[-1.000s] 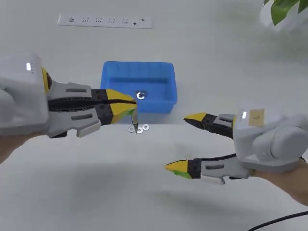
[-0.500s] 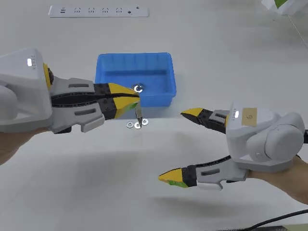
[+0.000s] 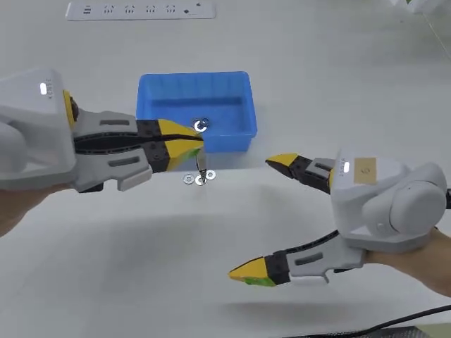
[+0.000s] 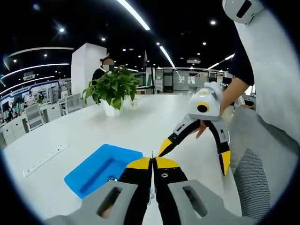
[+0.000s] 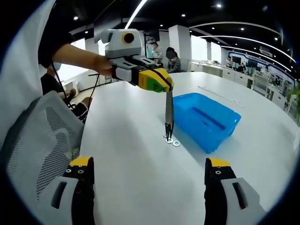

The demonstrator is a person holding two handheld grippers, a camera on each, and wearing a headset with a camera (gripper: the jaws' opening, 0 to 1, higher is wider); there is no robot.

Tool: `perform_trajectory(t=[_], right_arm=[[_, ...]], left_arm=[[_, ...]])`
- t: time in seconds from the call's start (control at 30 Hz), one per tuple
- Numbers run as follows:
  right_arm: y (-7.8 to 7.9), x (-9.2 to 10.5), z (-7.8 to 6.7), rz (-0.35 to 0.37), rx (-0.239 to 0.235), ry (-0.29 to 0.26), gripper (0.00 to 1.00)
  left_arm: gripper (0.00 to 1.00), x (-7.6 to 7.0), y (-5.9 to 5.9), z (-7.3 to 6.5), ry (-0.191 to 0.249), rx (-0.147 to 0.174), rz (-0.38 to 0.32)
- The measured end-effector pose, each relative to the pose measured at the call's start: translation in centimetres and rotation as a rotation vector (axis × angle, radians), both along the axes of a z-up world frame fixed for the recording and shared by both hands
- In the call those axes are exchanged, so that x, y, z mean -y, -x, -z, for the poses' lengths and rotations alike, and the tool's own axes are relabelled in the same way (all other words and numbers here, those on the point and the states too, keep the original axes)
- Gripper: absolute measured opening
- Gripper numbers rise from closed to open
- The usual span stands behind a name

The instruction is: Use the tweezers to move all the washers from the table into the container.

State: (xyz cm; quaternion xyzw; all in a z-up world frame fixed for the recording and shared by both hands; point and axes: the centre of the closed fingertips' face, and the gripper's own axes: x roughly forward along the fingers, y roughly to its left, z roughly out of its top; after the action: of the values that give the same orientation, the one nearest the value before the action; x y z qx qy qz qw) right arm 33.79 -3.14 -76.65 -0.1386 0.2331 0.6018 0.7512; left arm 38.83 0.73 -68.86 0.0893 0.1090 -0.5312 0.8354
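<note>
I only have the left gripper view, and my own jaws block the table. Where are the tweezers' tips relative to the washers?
Observer: In the head view the tweezers point down at the middle of three washers lying just before the container.
Operator: Anything in the container yet?
Observer: One washer lies in it.
Operator: How do the tweezers stand?
Observer: Right gripper view: nearly upright, hanging from the shut jaws of the left gripper.
</note>
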Motion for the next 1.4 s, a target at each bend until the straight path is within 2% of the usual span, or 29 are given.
perform_trajectory(t=[0.33, 0.6, 0.73, 0.93, 1.17, 1.3, 1.37, 1.4], right_arm=[[0.0, -0.2, -0.1, -0.003, -0.01, -0.01, 0.97], [0.3, -0.3, 0.0, -0.005, -0.021, -0.014, 0.97], [0.4, -0.5, -0.1, -0.006, -0.032, -0.024, 0.99], [0.5, -0.7, 0.0, -0.007, -0.039, -0.025, 1.0], [0.4, -1.4, -0.5, -0.007, -0.043, -0.048, 1.0], [0.0, -2.5, -0.8, -0.04, -0.031, -0.055, 1.0], [-0.2, -3.3, -0.9, -0.08, -0.027, -0.05, 0.97], [0.1, -3.9, -1.0, -0.118, -0.047, -0.057, 0.94]], left_arm=[[0.04, -0.1, 0.4, 0.5, -0.034, 0.005, 0.017], [0.04, 0.0, 0.2, 0.3, -0.026, 0.01, 0.022], [0.04, 0.0, 0.3, 0.7, -0.031, -0.001, 0.031], [0.04, 0.3, 0.1, 0.7, -0.025, -0.001, 0.031], [0.04, 0.3, 0.5, 0.7, -0.028, -0.004, 0.046], [0.04, 0.3, 0.6, 0.7, -0.027, -0.007, 0.05], [0.04, 0.3, 0.7, 0.7, -0.026, -0.008, 0.055], [0.04, 0.3, 0.8, 0.7, -0.026, -0.01, 0.058]])
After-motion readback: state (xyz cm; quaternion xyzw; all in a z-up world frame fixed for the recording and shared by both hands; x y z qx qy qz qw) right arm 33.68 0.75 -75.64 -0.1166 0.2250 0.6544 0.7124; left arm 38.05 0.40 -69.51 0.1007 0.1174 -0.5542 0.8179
